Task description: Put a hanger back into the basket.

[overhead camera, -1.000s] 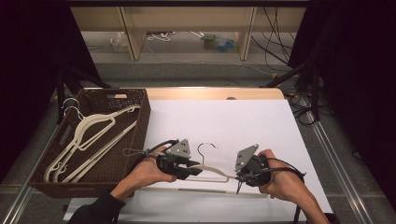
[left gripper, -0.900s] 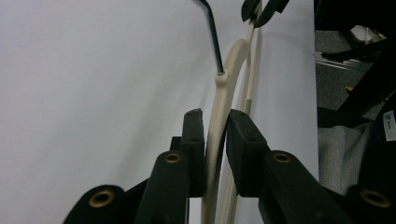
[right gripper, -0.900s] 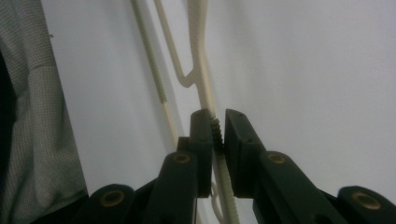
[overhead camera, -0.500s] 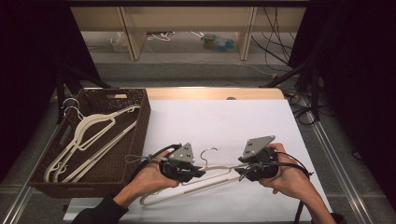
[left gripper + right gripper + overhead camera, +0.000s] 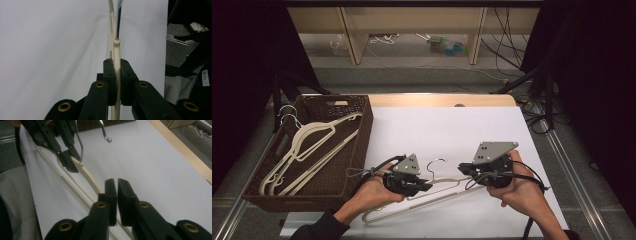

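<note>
While a second ago the cream hanger [image 5: 432,192] lay flat on the white counter [image 5: 452,130] between the two hands, it now hangs tilted with its right end raised. The left gripper [image 5: 414,184] is clamped on the hanger's neck just below the metal hook [image 5: 436,164], its jaws pressed against the plastic in the left gripper view [image 5: 116,72]. To the right of the hanger's neck, the right gripper [image 5: 466,170] has lifted off the counter; its jaws have just been closing and now stand nearly together, and whether they pinch the hanger's arm I cannot tell. Left of the hanger, a brown wicker basket [image 5: 357,145] holds more cream hangers [image 5: 307,145]. Beyond the hanger, past the counter's wooden edge, are a grey floor, wooden posts and loose cables.
</note>
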The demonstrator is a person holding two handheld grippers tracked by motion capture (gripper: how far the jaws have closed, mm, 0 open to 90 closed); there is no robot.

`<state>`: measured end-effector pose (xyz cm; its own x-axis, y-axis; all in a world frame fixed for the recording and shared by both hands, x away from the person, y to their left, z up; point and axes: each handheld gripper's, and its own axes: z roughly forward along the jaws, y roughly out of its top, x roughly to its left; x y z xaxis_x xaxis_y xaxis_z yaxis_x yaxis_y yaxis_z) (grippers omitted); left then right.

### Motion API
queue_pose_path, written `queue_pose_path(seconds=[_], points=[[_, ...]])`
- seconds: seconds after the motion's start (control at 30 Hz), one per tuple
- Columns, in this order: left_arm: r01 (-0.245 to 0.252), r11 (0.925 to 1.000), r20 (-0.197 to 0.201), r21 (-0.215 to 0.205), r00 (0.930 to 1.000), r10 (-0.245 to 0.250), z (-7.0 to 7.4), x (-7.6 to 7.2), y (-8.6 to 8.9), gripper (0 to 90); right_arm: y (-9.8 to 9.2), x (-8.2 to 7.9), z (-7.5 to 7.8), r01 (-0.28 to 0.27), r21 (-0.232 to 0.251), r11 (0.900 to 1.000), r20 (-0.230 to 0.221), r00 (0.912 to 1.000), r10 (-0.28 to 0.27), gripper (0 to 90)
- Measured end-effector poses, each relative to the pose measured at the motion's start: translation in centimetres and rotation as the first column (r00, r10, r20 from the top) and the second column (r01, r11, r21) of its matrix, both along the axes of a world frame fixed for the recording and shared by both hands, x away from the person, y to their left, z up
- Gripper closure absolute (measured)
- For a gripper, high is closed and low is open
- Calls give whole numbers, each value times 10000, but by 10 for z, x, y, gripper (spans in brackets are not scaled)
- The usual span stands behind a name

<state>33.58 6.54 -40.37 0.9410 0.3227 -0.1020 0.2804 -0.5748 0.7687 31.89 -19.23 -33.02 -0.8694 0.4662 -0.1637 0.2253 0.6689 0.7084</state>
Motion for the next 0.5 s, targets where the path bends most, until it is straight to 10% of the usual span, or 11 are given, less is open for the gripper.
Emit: queue_pose_path(seconds=[0.5], points=[[75, 10000, 23, -43, 10000, -75, 0, -2, -2, 855, 35, 7, 22, -772, 27, 9970, 392, 9963, 771, 900]])
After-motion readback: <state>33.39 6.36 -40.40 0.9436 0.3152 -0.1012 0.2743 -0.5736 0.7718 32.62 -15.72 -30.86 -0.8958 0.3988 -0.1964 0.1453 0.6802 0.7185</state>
